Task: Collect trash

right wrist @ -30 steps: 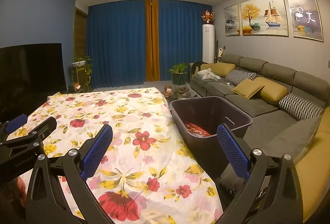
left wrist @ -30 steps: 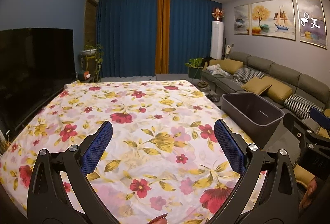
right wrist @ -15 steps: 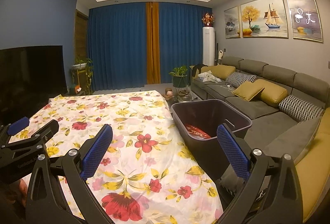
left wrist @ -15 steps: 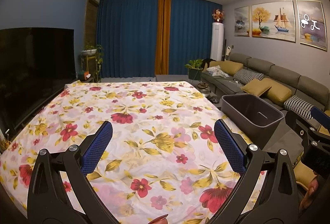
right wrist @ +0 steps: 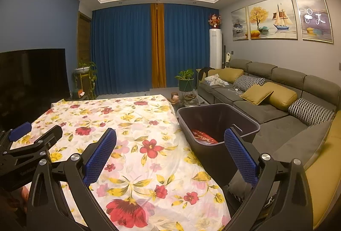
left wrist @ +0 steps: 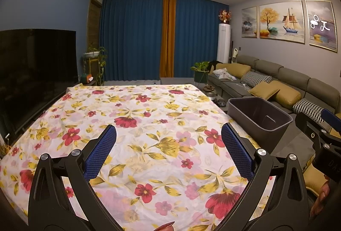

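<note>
A dark plastic bin (right wrist: 217,122) stands on the floor at the right edge of the table; a red wrapper (right wrist: 203,137) lies inside it. The bin also shows in the left wrist view (left wrist: 260,116). My left gripper (left wrist: 168,152) is open and empty above the flowered tablecloth (left wrist: 138,120). My right gripper (right wrist: 170,152) is open and empty, over the table's right edge beside the bin. I see no loose trash on the cloth. Each gripper shows at the edge of the other's view: the right one (left wrist: 319,135) and the left one (right wrist: 27,145).
A grey sofa (right wrist: 277,99) with yellow and patterned cushions runs along the right wall behind the bin. A large dark TV (left wrist: 36,73) stands left of the table. Potted plants (right wrist: 186,79) and blue curtains (left wrist: 138,39) are at the far end.
Both views have tilted up a little, so the table and bin sit lower in frame. The grippers stay open and empty.
</note>
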A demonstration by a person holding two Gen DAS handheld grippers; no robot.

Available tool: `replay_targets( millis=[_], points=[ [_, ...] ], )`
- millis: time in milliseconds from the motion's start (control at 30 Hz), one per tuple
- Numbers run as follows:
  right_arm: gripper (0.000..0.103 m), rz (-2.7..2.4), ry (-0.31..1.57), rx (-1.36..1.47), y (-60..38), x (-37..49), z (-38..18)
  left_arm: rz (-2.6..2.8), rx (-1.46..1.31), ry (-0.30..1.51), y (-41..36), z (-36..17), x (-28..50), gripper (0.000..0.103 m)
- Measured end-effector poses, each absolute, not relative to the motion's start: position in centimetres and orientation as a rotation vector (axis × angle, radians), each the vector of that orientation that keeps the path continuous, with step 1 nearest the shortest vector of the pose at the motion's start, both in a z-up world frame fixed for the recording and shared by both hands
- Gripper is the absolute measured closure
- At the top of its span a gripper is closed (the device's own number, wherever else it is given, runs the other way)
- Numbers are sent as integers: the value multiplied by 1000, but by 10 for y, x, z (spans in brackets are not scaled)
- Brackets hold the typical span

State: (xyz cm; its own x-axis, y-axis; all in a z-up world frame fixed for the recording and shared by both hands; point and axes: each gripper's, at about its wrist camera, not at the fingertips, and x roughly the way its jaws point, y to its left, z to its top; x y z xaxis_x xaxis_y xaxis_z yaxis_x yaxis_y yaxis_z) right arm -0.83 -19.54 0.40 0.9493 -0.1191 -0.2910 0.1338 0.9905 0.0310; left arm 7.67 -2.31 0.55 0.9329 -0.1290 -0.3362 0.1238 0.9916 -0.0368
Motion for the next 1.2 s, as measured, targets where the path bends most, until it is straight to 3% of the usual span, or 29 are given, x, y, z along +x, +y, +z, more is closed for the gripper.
replay_targets(
  millis=[1200],
  points=[
    [6,-126,290,51,-195,-10,5,-134,-20,344,-25,5,73,6]
  ],
)
